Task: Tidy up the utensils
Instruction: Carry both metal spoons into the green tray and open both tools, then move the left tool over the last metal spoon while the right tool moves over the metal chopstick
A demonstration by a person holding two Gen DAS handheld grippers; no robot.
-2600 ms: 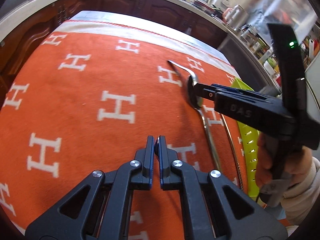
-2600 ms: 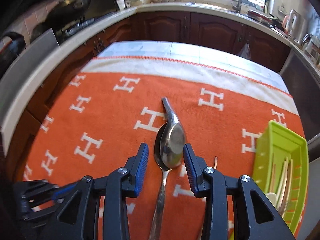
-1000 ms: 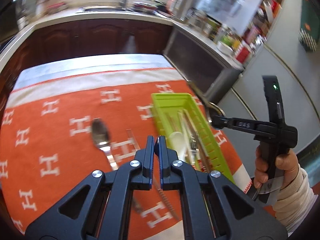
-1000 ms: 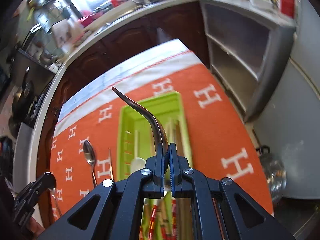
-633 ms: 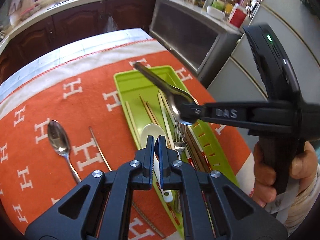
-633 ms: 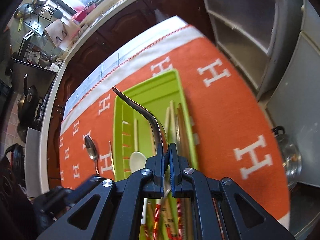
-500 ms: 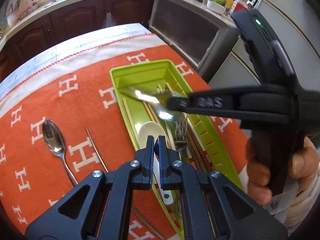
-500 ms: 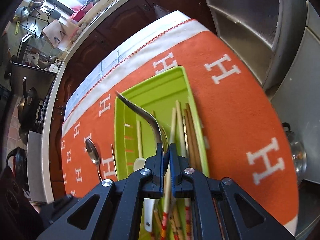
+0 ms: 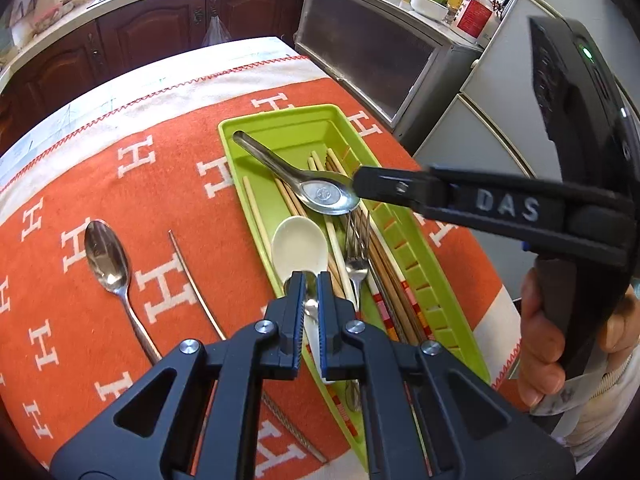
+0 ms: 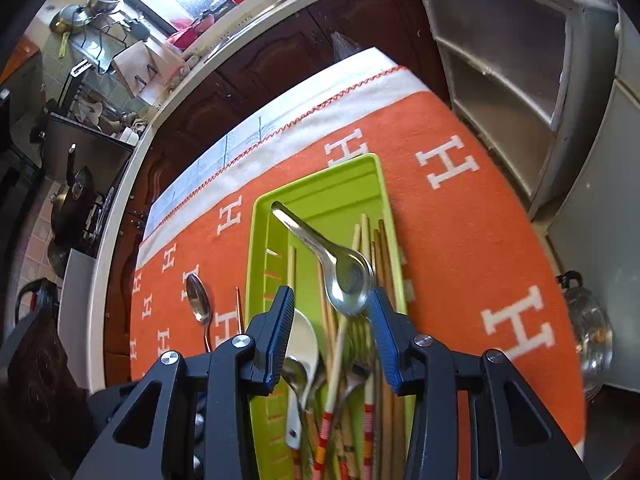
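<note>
A green tray (image 9: 404,244) (image 10: 264,220) lies on the orange cloth and holds chopsticks, a fork and a white ceramic spoon (image 9: 300,244) (image 10: 302,340). A steel soup spoon (image 9: 320,194) (image 10: 344,272) lies in the tray on the chopsticks. My right gripper (image 10: 330,316) (image 9: 358,184) is open over the tray, its jaws spread either side of the spoon's bowl. My left gripper (image 9: 309,292) is almost shut and empty, above the tray's near end. A steel spoon (image 9: 106,256) (image 10: 199,300) and a thin metal straw (image 9: 196,280) (image 10: 239,308) lie on the cloth left of the tray.
The orange cloth (image 9: 160,160) (image 10: 460,208) with white H marks covers the table. A grey cabinet (image 9: 372,60) stands beyond the table's right edge. A steel kettle (image 10: 588,332) sits on the floor at the right. Dark kitchen cupboards (image 9: 140,24) line the back.
My right gripper carried the soup spoon from the cloth over to the tray, lowered it and opened, so the spoon now lies in the tray. My left gripper has opened a crack.
</note>
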